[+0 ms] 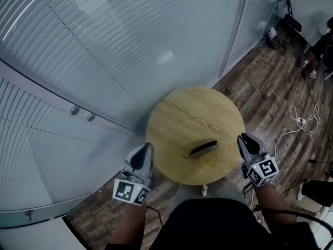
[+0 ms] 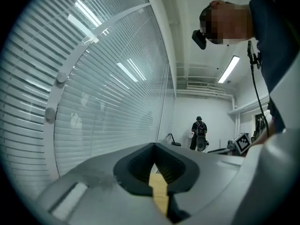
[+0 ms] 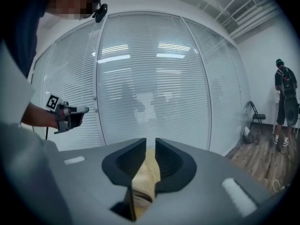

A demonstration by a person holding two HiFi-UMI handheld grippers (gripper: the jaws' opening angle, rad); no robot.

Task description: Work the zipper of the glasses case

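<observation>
Case spot: the glasses case (image 1: 203, 148) lies on the round wooden table (image 1: 177, 113), toward the near edge, between both grippers and well apart from each.
Looks: dark, long, slim. A pale bit sticks out at its left end, maybe the zip tab, but it's too small to tell.
Handling: I'd guess a light, stiff shell that'll skate on that smooth wood.
Where to grab: pin the body with one side and pinch the tab with the other.
Left gripper (image 2: 154, 159): jaws pressed together, holding nothing.
Right gripper (image 3: 149, 149): jaws a crack apart and empty, only table showing through.
</observation>
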